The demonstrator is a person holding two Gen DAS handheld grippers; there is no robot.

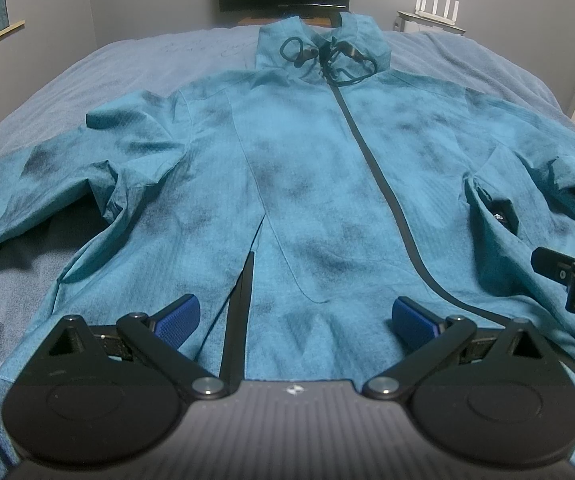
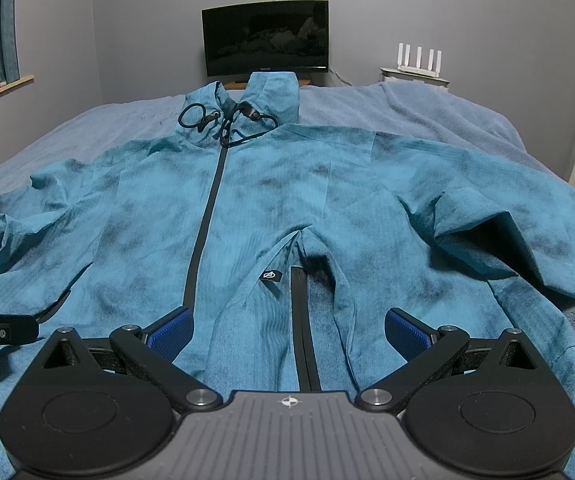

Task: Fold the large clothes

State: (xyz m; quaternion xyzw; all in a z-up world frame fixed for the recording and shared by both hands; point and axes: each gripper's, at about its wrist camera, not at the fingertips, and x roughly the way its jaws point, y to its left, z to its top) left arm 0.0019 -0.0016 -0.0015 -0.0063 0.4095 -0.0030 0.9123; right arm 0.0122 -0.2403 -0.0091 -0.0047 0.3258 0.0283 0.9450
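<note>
- Bed, covered in a grey-blue blanket, filling most of both views; monitor and white router against the far wall at upper centre and upper right.
- Teal hooded jacket spread front-up across the bed, hood toward the top of the frame, hem at the bottom under both tools, sleeves flung out to the left and right edges.
- Probably the opening step: nothing folded yet, both sleeves out. Best begun by pinching the hem or a side edge through both layers, low and near a corner, then carrying it over in one flat sweep so the slippery shell does not bunch.
- Worth smoothing the puckered pocket opening at centre of the right view first, or the crease gets locked in.
- Left gripper spread wide, holding nothing; blue fingers straddling the lower front panel just left of the black zipper, seemingly hovering over the cloth, contact not certain.
- Right gripper likewise wide and holding nothing, fingers either side of the dark pocket zip, small logo tab just above.
</note>
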